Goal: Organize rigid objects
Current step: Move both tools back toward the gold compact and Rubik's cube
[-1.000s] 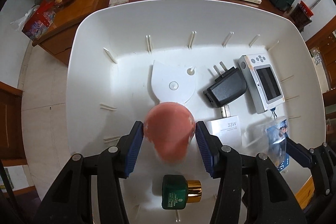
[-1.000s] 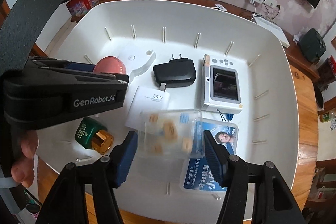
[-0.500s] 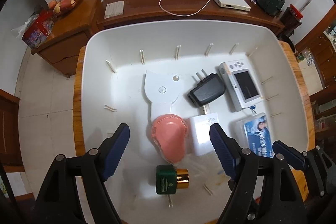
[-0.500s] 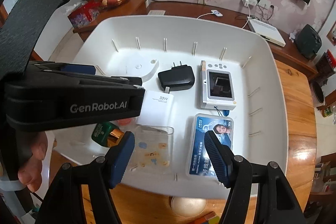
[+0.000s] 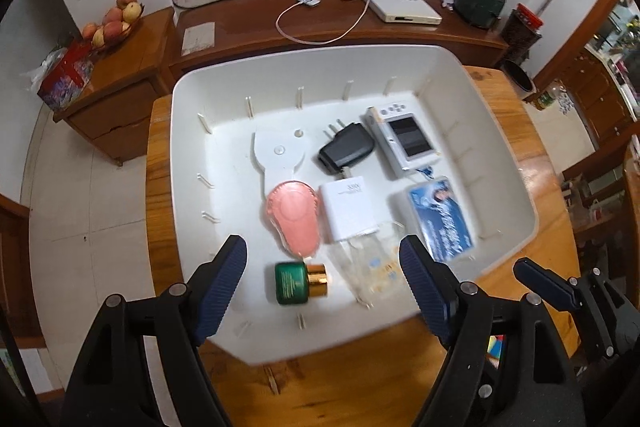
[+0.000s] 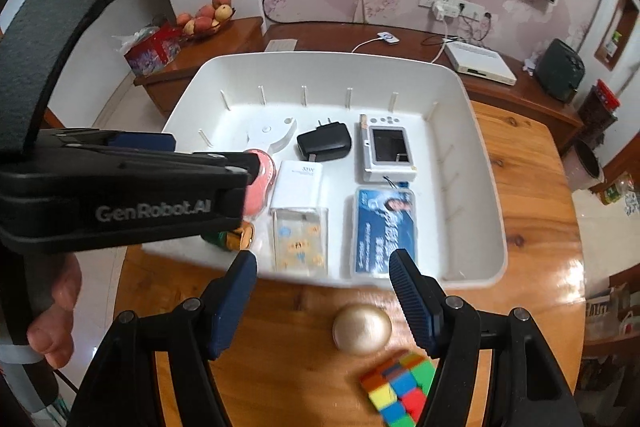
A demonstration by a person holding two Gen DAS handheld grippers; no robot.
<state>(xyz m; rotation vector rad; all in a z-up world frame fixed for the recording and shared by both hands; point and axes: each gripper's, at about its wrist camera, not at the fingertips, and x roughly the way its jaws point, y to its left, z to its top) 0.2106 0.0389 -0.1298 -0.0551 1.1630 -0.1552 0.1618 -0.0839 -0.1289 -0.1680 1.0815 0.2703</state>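
Observation:
The white bin (image 5: 496, 131) on the wooden table holds a pink oval piece (image 5: 294, 223), a white charger box (image 5: 348, 211), a clear sticker case (image 5: 374, 267), a green gold-capped bottle (image 5: 298, 283), a black plug (image 5: 346, 149), a white screen device (image 5: 404, 141) and a blue card case (image 5: 440, 223). My left gripper (image 5: 322, 247) hangs open above the bin's near end with nothing between its fingers. My right gripper (image 6: 322, 259) is open and empty over the bin's near rim. Below it, a gold dome (image 6: 362, 333) and a colour cube (image 6: 400, 387) lie on the table.
A flat white plastic part (image 5: 280, 151) lies at the bin's back left. In the right wrist view the left tool's black body (image 6: 120, 187) crosses the left side, held by a person's hand (image 6: 52, 327). A dark sideboard (image 5: 320, 23) with cables stands behind.
The left gripper opened and let the pink piece lie in the bin. The right gripper released the clear case there. Both grippers rose and pulled back toward the near rim.

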